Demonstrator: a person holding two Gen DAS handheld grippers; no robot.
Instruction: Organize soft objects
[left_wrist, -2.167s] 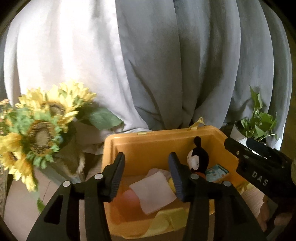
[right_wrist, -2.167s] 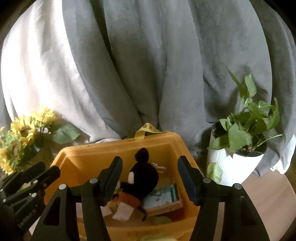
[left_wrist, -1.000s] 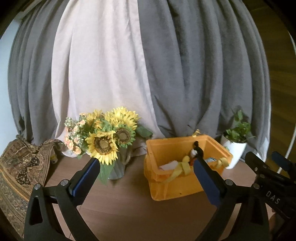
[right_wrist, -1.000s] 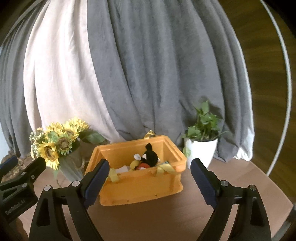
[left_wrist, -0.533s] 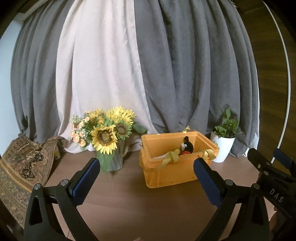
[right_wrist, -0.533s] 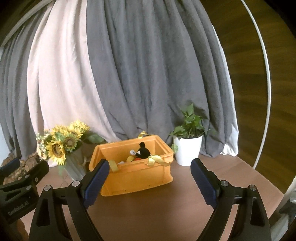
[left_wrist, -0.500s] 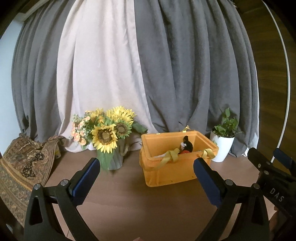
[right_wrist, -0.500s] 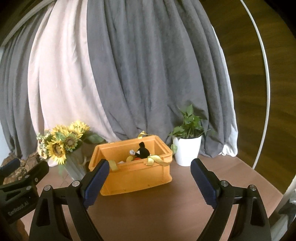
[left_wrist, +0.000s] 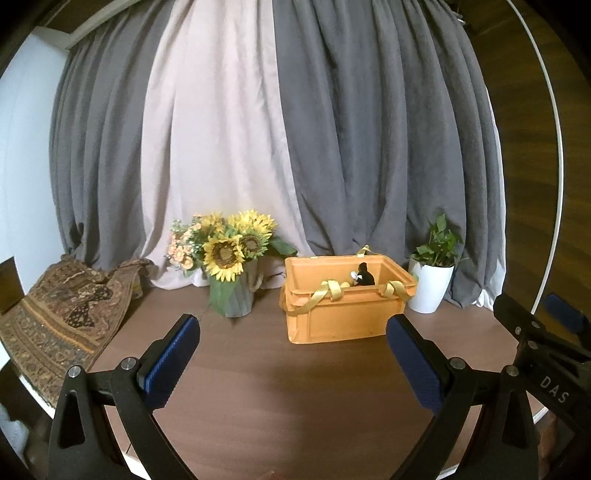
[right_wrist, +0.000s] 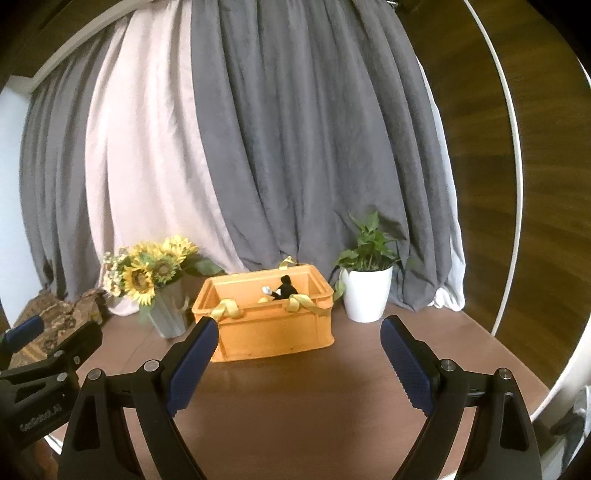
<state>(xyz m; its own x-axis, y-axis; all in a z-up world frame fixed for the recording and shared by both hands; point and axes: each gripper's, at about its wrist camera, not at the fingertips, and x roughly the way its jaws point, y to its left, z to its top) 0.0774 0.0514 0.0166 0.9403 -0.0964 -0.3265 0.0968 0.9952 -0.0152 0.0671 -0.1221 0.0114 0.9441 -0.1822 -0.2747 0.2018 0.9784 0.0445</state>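
Orange crate (left_wrist: 347, 314): stands on the round brown table (left_wrist: 280, 387), toward its far side, well apart from both grippers. Two yellow straps (left_wrist: 325, 291) drape over its near rim.

Black plush toy (left_wrist: 364, 276): sits inside the crate, head showing above the rim, toward the right half; a small white piece lies just beside it on its left. Other contents are too small to tell.

Vase of sunflowers (left_wrist: 231, 273): on the table, just left of the crate, grey ribbed vase, with pale pink flowers at its left.

Potted plant (left_wrist: 432, 284): white pot, green leaves, just right of the crate.

Patterned rug (left_wrist: 62, 314): draped at the far left edge of the table.

Curtains (left_wrist: 295, 129): grey and pale pink panels hang behind everything.

Left gripper (left_wrist: 291, 354): near side of the table, jaws spread wide, blue pads facing each other, nothing between them.

Right gripper (right_wrist: 295, 354): near side, to the right of the left one, jaws likewise spread wide with nothing between; the crate appears beyond the gap, untouched.
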